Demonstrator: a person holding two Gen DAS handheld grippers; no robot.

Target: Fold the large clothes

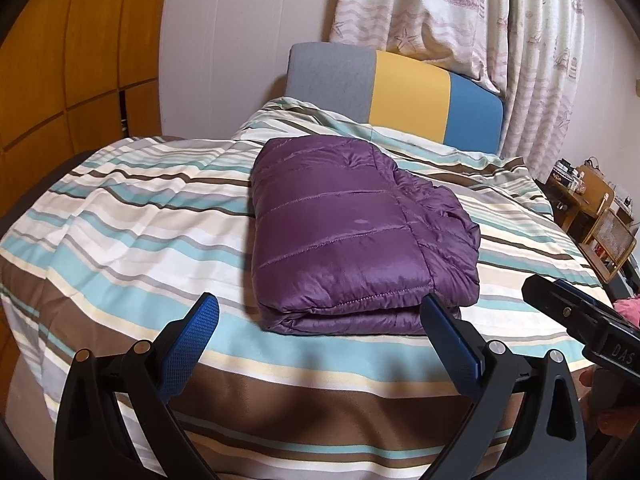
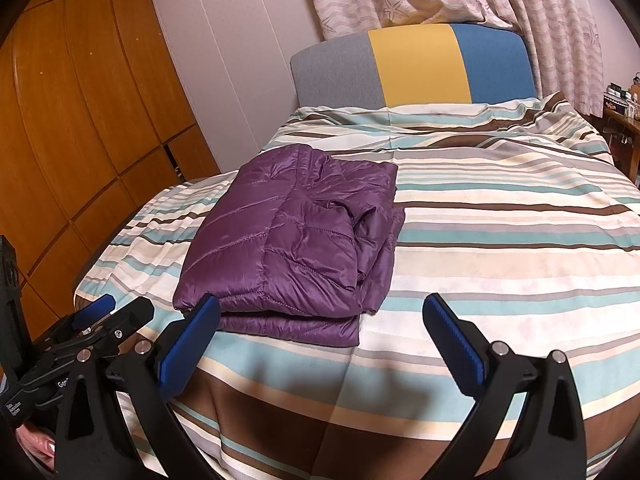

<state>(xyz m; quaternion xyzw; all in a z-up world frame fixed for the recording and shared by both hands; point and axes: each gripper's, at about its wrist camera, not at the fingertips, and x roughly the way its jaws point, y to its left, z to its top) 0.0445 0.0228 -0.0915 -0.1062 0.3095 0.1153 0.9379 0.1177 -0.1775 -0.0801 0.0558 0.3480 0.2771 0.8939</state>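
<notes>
Jacket: a purple quilted jacket point(image 1: 344, 236) lies folded into a thick block on the striped bedcover point(image 1: 132, 216), towards the near end of the bed, with its folded edge facing the cameras.
Fold state: it looks finished, or close to it; loose layers, perhaps a sleeve, bunch along its right side.
Handling: probably light, soft and puffy, with a shiny shell that could slide and spring open when let go. It will not hold a crease well.
Where to hold: pinch the stitched hems or seams, or take the whole stack at a near corner, rather than the slick padded panels.
Left gripper point(image 1: 320, 312): wide apart, holding nothing, hovering just short of the jacket's near edge.
Right gripper point(image 2: 322, 312): also wide apart and empty, set to the right of the jacket, mostly over bare cover.
Left view only: the smooth top panel, head-on, and shelves point(image 1: 592, 220) of small items beside the bed.
Right view only: the bunched layers on the right side more clearly, and the wooden wardrobe point(image 2: 80, 120).
Both views: the grey, yellow and blue headboard point(image 1: 408, 88) and patterned curtain point(image 1: 460, 8).
</notes>
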